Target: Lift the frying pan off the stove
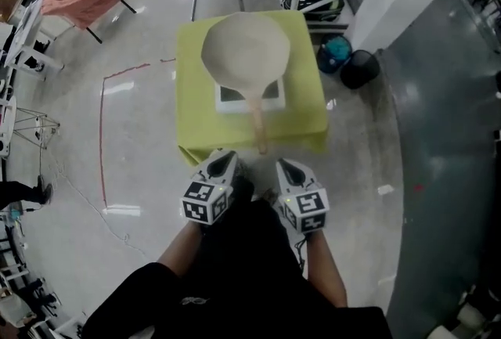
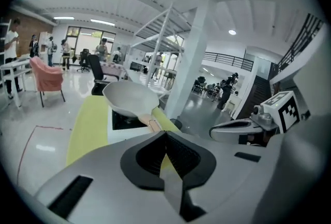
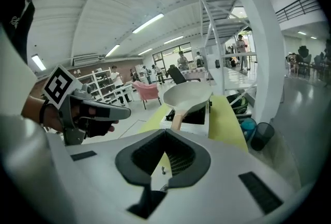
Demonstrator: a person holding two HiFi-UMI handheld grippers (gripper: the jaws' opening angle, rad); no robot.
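Your frying pan (image 1: 245, 48) sits on the stove (image 1: 275, 100) atop the yellow table (image 1: 307, 106), its handle (image 1: 257, 120) running straight back toward you, ending just ahead between your left gripper (image 1: 224, 160) and right gripper (image 1: 286, 168), both with jaws pressed together, holding nothing.

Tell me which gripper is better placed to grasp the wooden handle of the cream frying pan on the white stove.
Probably right, narrowly. In the head view the wooden handle ends nearer the right gripper than the left gripper. Both are shut and must open first.
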